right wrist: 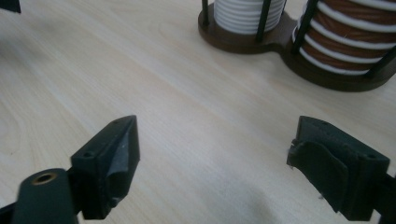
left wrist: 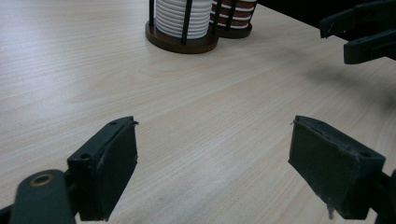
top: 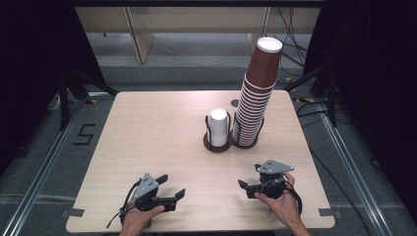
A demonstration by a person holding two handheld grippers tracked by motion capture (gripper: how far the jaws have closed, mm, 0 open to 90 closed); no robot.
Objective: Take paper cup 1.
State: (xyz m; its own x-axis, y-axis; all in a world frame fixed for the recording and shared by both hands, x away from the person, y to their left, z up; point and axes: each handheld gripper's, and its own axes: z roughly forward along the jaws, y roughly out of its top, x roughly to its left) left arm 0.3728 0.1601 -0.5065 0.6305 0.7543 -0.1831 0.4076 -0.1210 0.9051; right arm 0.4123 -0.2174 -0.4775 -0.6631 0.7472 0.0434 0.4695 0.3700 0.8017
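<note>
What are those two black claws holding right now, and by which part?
Nothing. The left gripper and the right gripper both hang open over bare table, short of the white cups and brown cups.

Left gripper: black body, grey three-cornered plate on top with small holes, black cable looping off the back. Right gripper: same build. Fingers are black blocks with worn dark pads, screw holes, brass-ringed pivot. Forearms bare, no sleeves.
</note>
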